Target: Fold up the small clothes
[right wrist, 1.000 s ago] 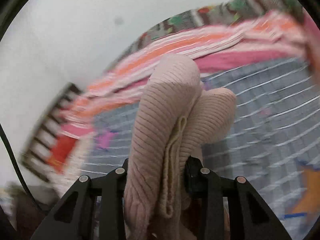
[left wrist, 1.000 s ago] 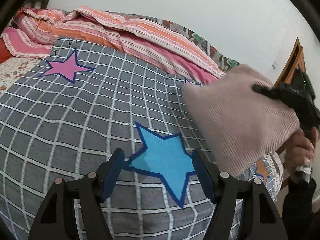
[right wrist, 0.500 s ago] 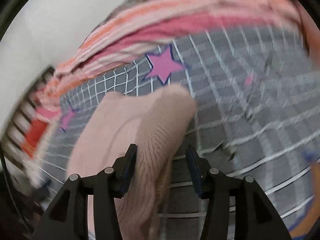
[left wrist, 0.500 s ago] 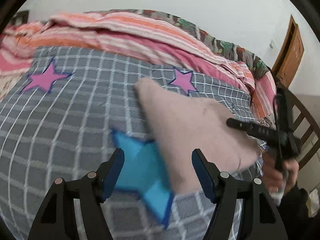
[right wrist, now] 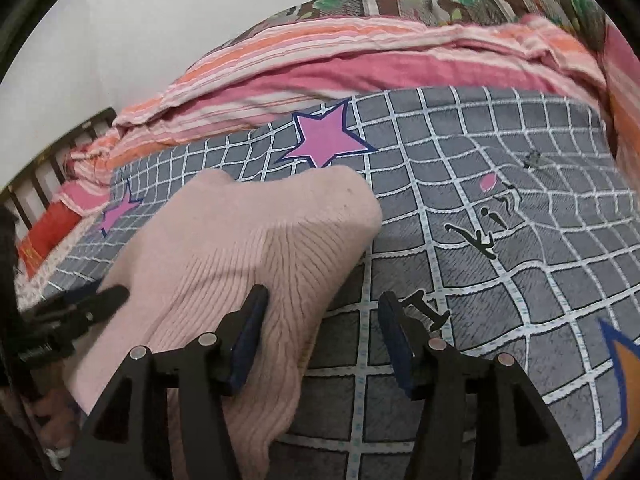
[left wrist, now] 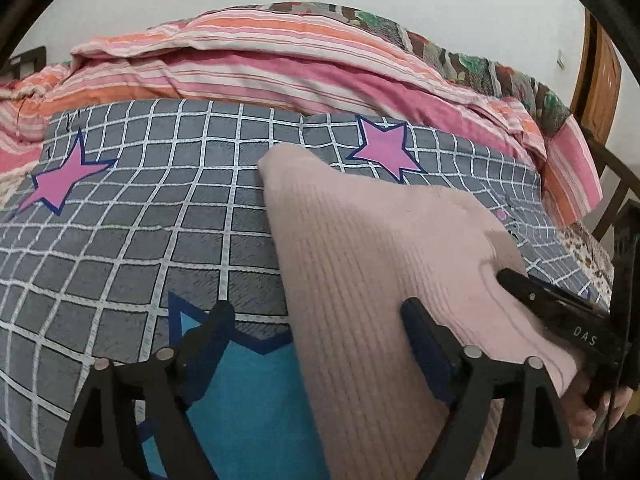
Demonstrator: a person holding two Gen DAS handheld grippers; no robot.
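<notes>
A pale pink ribbed knit garment (left wrist: 376, 264) lies spread on the bed's grey checked cover (left wrist: 132, 220), reaching from about 12 o'clock down to 5 o'clock in the left wrist view.

The left hand-held gripper (left wrist: 316, 320) is released, its jaws having just been opening; they straddle the garment's near left edge, one finger over a blue star (left wrist: 240, 384) printed on the cover, the other over the knit, neither pressing on it.

The right hand-held gripper (right wrist: 320, 312) is also released, its jaws having just been opening. Its left finger rests against the garment's right side; the right finger is over bare cover, with only cover in the gap.

In the left wrist view the right tool enters at 3 o'clock, lying across the garment's right corner.

Pink stars (right wrist: 326, 136) sit just beyond the garment's far edge. A rumpled striped pink-and-orange quilt (left wrist: 280, 64) is heaped along the cover's far side at 12 o'clock, with a patterned blanket (right wrist: 440, 4) behind it. A wooden chair (left wrist: 600, 76) stands at 2 o'clock.
</notes>
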